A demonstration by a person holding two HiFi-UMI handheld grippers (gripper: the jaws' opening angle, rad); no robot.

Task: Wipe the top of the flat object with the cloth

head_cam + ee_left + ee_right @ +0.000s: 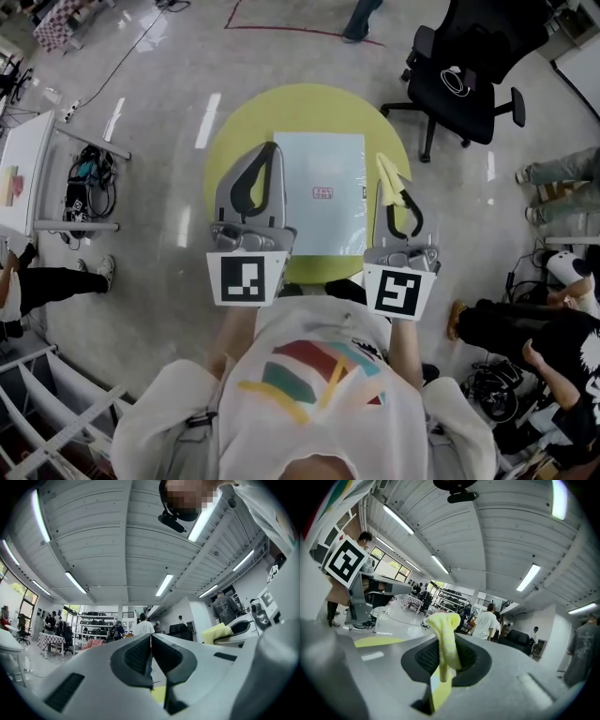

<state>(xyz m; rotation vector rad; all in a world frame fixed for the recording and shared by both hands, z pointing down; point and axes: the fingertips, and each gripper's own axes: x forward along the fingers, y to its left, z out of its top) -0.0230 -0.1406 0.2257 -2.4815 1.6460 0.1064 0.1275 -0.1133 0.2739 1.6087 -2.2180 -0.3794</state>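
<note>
Nearest the person, the left hand-held gripper (274, 150) is hanging clenched on nothing, while the right hand-held gripper (380, 187) is pinching the yellow cloth (390, 174). Beyond, the white flat object (319, 159) is lying on the round worktop (234, 131), with the cloth showing just beside its right edge. Judging by the raised cloth, wiping is not yet happening, so the whole top is waiting.

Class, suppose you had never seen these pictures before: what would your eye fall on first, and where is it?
The round yellow-green table at the centre of the head view stands out, with a white flat object lying on it. Next comes the yellow cloth pinched in the right claw near the object's right edge, while the left claw is shut on nothing.
</note>
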